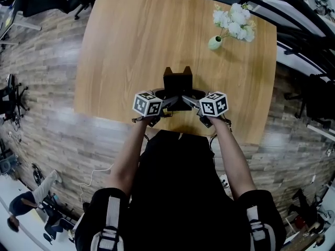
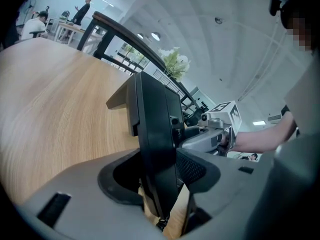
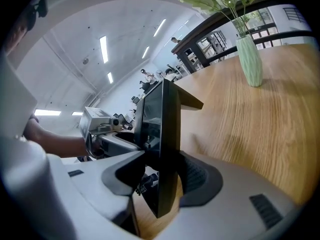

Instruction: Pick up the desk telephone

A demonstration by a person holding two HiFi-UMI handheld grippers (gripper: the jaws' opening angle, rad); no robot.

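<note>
The black desk telephone [image 1: 178,82] is over the near middle of the round wooden table [image 1: 131,46], clamped from both sides. My left gripper [image 1: 168,101] is shut on its left edge and my right gripper [image 1: 189,101] on its right edge. In the left gripper view the telephone [image 2: 155,134] stands on edge between the jaws of the left gripper [image 2: 160,174], and the right gripper [image 2: 210,134] shows behind it. In the right gripper view the telephone [image 3: 162,129] fills the right gripper [image 3: 162,176]. Its lower edge looks just clear of the wood. A coiled cord [image 2: 161,224] hangs below.
A pale green vase of white flowers [image 1: 230,27] stands at the table's far right, and it also shows as the vase [image 3: 249,59] in the right gripper view. The table's near edge [image 1: 172,132] lies just under my wrists. Chairs and desks ring the table on the wooden floor.
</note>
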